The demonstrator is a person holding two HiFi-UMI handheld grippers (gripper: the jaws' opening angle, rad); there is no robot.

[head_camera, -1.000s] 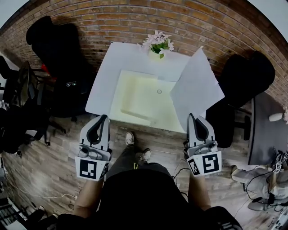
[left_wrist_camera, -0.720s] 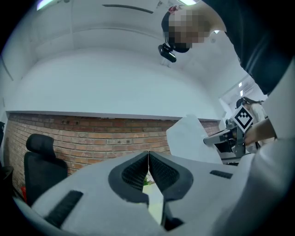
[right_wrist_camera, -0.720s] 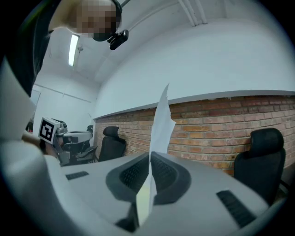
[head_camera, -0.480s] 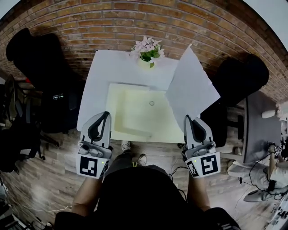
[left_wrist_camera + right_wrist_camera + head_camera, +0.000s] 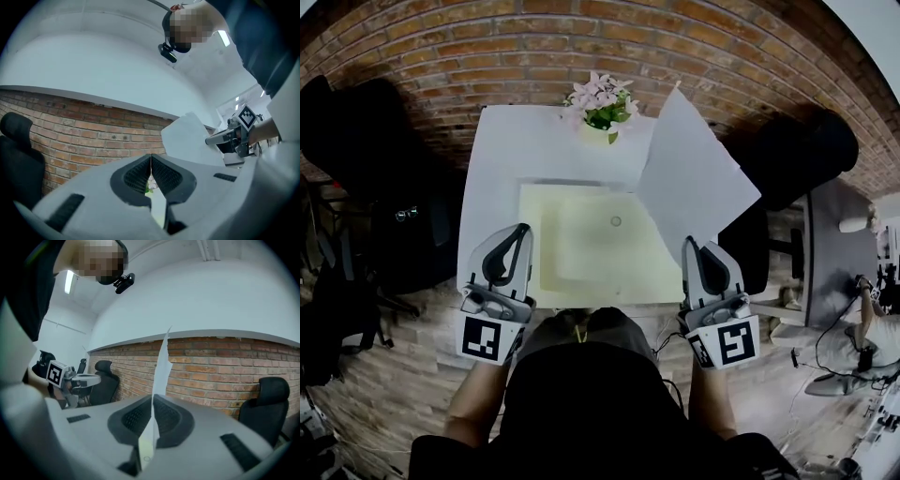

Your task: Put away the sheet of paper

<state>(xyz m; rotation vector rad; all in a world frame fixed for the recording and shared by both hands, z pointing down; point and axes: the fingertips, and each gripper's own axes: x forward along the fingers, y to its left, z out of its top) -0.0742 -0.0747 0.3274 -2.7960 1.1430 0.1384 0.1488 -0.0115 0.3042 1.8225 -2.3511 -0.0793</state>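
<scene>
The white sheet of paper (image 5: 696, 178) stands up over the right edge of the white table (image 5: 502, 159), and my right gripper (image 5: 690, 246) is shut on its near corner. In the right gripper view the paper (image 5: 162, 363) runs edge-on between the closed jaws of that gripper (image 5: 152, 400). A pale yellow flat tray or folder (image 5: 586, 246) lies on the table's near half. My left gripper (image 5: 519, 231) is shut and holds nothing, at the tray's front left corner. The left gripper view shows its jaws (image 5: 151, 157) pressed together, with the paper (image 5: 186, 139) off to the right.
A pot of pink flowers (image 5: 600, 99) stands at the table's back edge against the brick wall (image 5: 581, 37). Black office chairs stand at the left (image 5: 356, 131) and the right (image 5: 806, 150). A grey desk (image 5: 844, 253) and floor cables are at the far right.
The table has come closer under both grippers, which now reach its front edge. The paper stays in the right gripper. The left gripper has stayed shut and empty.
</scene>
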